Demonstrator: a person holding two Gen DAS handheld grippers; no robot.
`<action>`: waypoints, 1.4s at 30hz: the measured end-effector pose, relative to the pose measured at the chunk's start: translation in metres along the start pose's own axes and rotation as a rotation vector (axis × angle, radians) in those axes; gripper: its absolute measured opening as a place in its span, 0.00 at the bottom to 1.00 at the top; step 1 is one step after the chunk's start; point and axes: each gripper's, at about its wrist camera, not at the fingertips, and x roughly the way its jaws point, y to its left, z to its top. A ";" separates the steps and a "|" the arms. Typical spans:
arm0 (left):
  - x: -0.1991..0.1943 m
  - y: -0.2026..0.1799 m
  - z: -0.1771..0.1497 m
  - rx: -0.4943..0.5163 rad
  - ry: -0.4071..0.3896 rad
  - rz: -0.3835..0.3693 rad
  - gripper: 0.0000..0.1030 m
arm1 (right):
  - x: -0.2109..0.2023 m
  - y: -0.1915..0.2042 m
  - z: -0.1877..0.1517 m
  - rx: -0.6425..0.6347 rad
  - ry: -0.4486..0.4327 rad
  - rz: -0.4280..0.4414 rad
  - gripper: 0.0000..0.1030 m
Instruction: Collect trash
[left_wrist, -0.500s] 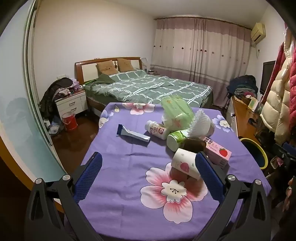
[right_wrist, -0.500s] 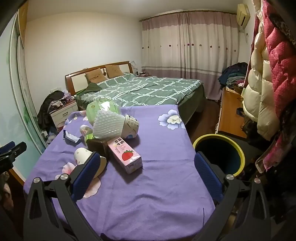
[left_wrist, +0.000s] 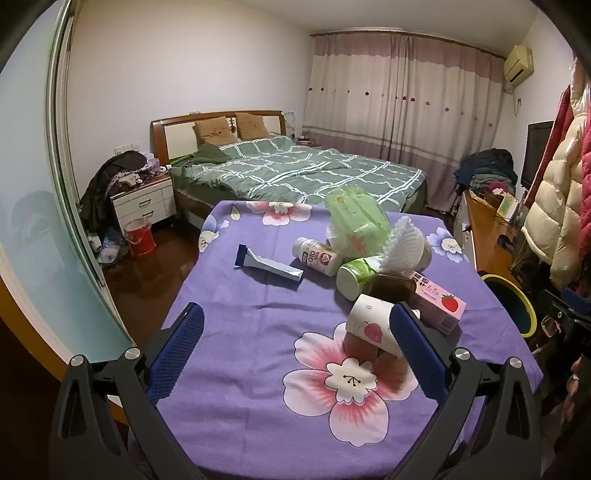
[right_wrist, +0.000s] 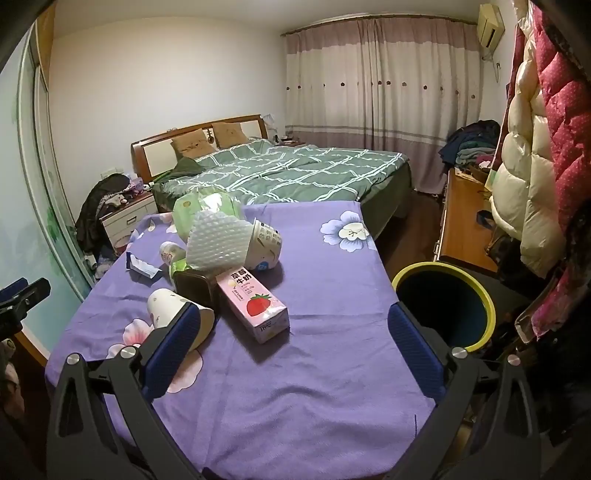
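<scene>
Trash lies in a pile on the purple flowered table: a pink strawberry milk carton, a white paper cup on its side, a white bottle, a green cup, a blue-white wrapper, a green plastic bag and white foam netting. My left gripper is open and empty, just short of the paper cup. My right gripper is open and empty, near the carton. A yellow-rimmed bin stands right of the table.
A bed with a green quilt stands behind the table. A wooden desk and hanging coats are on the right. A nightstand and a red bucket are at the left.
Both views have shifted only slightly; both grippers stay open and nothing on the table has moved.
</scene>
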 end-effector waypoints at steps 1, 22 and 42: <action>0.000 0.000 0.000 0.000 0.000 -0.001 0.96 | 0.000 -0.001 -0.001 -0.001 0.000 0.000 0.94; 0.008 -0.007 -0.001 0.030 0.009 0.003 0.96 | 0.005 0.004 0.002 0.006 0.017 0.004 0.94; 0.008 -0.009 0.001 0.037 0.017 -0.001 0.96 | 0.007 0.006 0.000 0.008 0.020 0.004 0.94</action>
